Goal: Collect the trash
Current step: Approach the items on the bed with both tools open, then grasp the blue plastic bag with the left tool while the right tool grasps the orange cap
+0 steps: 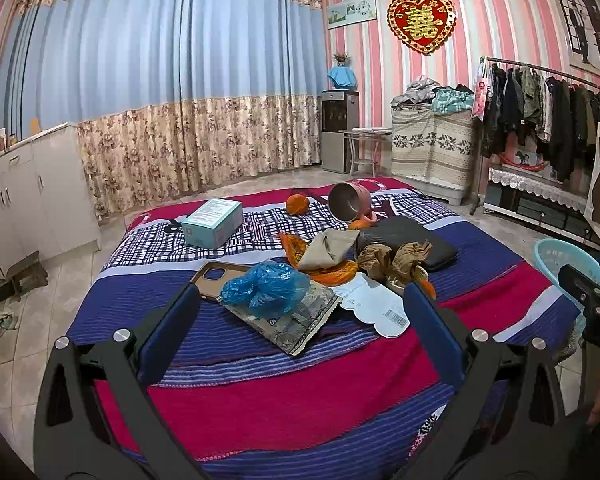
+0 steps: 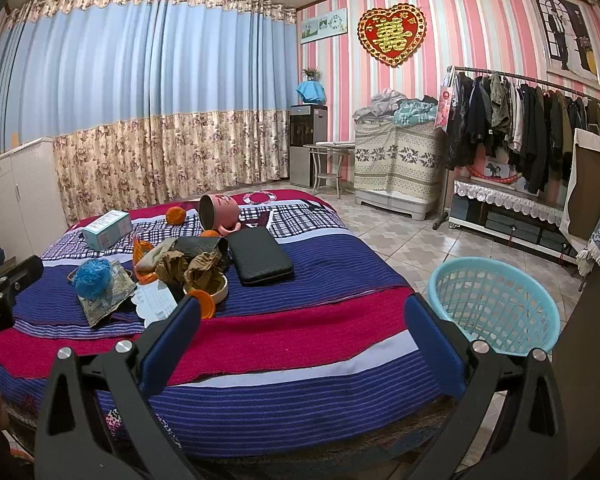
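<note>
Left gripper (image 1: 302,312): fingers spread wide, nothing between them, held above the near part of the bed (image 1: 300,408). Right gripper (image 2: 302,320): fingers equally wide apart, holding nothing, over the bed's near right edge.

Trash heaped mid-bed:
- Crumpled blue plastic bag (image 1: 265,288), resting on a flat printed packet (image 1: 292,322).
- Orange wrapper (image 1: 332,272) under a folded beige paper (image 1: 328,249).
- Brown crumpled paper (image 1: 394,258), lying partly over a shallow bowl (image 2: 212,288); bowl contents otherwise hidden.
- White label sheet with barcode (image 1: 376,306), just beside the packet.

Other items on the bed:
- Phone case (image 1: 216,274), partly under the blue bag.
- Teal box (image 1: 213,222), closed.
- Black pouch (image 2: 260,256), closed.
- Pink bucket (image 1: 350,200), tipped on its side, mouth facing forward, inside bare.
- Orange (image 1: 298,203) beside the bucket; second orange (image 1: 358,224) just below its rim.

Light blue mesh basket (image 2: 496,304): on the floor just beside the bed's right side, upright, with nothing visible inside.
</note>
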Tool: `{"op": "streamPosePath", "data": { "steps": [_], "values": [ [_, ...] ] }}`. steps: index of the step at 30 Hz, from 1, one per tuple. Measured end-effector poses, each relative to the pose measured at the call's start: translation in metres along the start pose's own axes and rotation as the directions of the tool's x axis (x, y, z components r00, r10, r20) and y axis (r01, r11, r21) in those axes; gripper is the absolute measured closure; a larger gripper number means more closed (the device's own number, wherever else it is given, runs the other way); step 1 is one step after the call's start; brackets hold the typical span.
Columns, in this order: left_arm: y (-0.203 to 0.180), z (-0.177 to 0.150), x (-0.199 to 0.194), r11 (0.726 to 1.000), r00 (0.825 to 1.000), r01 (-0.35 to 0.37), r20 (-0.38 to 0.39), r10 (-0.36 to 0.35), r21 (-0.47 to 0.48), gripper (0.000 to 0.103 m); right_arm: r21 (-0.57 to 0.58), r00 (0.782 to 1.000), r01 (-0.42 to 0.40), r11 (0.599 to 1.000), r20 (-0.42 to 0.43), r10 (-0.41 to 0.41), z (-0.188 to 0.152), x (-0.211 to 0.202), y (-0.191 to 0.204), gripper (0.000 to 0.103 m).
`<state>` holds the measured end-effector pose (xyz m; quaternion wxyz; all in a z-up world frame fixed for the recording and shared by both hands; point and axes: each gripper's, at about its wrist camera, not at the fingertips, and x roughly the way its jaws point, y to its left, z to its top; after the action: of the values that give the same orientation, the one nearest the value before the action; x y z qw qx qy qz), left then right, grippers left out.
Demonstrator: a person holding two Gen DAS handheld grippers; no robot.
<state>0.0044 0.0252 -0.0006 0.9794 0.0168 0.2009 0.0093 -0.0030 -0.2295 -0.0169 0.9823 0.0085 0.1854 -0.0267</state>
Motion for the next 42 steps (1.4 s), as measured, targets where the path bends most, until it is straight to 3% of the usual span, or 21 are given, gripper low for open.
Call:
{"op": "streamPosePath", "data": {
  "steps": [13,20,42],
  "values": [
    [0.003,0.001,0.003,1.0,1.0,-0.004,-0.006,0.004,-0.003,0.005,-0.001,1.0,0.0,1.0,-0.006,0.0,0.0,-0.003,-0.006,0.004],
    [0.012,-0.002,0.011,1.0,1.0,-0.018,-0.018,0.018,-0.003,0.005,-0.002,1.0,0.004,1.0,-0.021,-0.004,-0.016,0.016,0.002,0.004],
    [0.03,-0.015,0.041,0.999,0.997,-0.047,-0.069,0.046,-0.019,0.005,-0.043,0.998,-0.018,0.999,-0.053,0.016,-0.009,0.034,0.021,0.004]
  ]
}}
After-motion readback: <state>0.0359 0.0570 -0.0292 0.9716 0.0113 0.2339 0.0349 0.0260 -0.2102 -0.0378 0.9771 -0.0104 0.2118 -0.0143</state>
